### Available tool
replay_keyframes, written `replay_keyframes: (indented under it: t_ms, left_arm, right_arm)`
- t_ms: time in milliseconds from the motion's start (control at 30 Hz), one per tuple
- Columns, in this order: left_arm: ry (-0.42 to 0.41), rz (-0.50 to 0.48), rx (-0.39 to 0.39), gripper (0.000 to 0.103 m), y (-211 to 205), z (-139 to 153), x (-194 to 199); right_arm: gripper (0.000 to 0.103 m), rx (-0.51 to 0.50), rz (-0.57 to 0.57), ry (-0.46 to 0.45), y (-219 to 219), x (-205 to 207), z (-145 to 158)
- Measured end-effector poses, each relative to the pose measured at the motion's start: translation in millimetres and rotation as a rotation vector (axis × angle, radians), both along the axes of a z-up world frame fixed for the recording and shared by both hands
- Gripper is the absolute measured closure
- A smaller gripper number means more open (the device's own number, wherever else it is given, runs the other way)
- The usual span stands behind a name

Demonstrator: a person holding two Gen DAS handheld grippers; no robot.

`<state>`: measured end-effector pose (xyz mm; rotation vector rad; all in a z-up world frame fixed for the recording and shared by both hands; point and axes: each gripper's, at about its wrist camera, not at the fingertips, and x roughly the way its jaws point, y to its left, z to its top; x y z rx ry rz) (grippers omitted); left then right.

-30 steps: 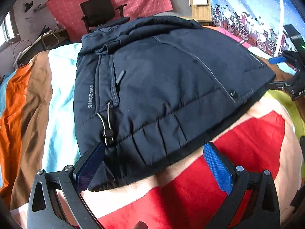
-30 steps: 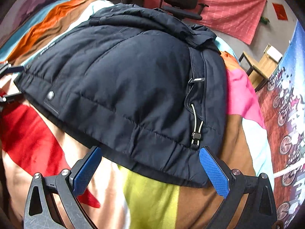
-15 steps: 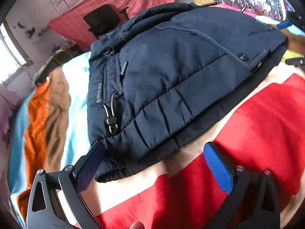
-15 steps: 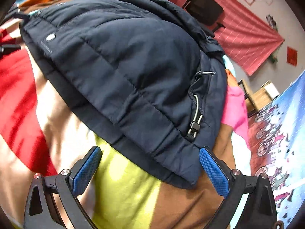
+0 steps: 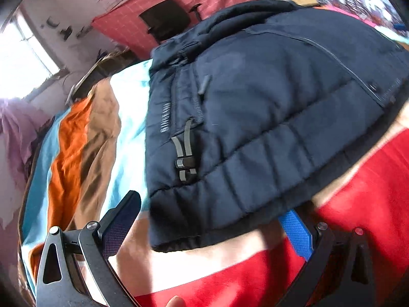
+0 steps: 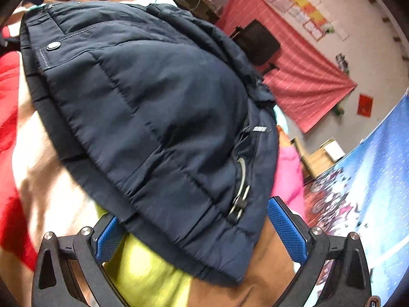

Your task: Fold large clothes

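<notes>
A dark navy padded jacket (image 5: 255, 128) lies folded in half on a bed with a multicoloured striped cover (image 5: 97, 133). In the left wrist view my left gripper (image 5: 209, 227) is open, its jaws either side of the jacket's lower left hem corner, under a grey drawcord toggle (image 5: 185, 163). In the right wrist view the same jacket (image 6: 153, 107) fills the middle. My right gripper (image 6: 199, 232) is open around its lower right hem corner, with the hem lying between the blue pads (image 6: 286, 227).
A black office chair (image 5: 166, 18) stands before a red cloth on the far wall. A wooden side table (image 6: 319, 158) and a blue patterned hanging (image 6: 370, 166) are at the right. A window (image 5: 20, 58) is at the far left.
Both grippers have tilted outward and moved forward onto the hem corners; the jacket's edge now sits between each pair of open fingers. The jacket itself has not moved.
</notes>
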<state>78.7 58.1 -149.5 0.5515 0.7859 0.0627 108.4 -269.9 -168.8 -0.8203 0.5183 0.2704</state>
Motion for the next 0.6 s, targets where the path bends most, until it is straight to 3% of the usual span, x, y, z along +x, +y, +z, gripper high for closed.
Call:
replay_keyframes:
  t_ms: [133, 400, 467, 533, 600]
  left_arm:
    - [-0.044, 0.047, -0.013, 0.001, 6, 10, 2]
    - [-0.140, -0.019, 0.041, 0.002, -5, 24, -4]
    - [-0.134, -0.040, 0.015, 0.008, -4, 30, -2]
    - [-0.116, -0.060, -0.041, 0.019, 0, 38, 2]
    - [-0.111, -0.077, -0.097, 0.031, 4, 49, 8]
  right_arm:
    - [0.000, -0.015, -0.004, -0.048, -2, 2, 4]
    - [0.004, 0.069, -0.026, -0.046, -13, 11, 27]
    - [0.008, 0.094, -0.024, -0.051, -15, 12, 36]
    - [0.026, 0.140, -0.007, -0.046, -15, 13, 47]
    - [0.037, 0.183, 0.006, -0.036, -14, 15, 60]
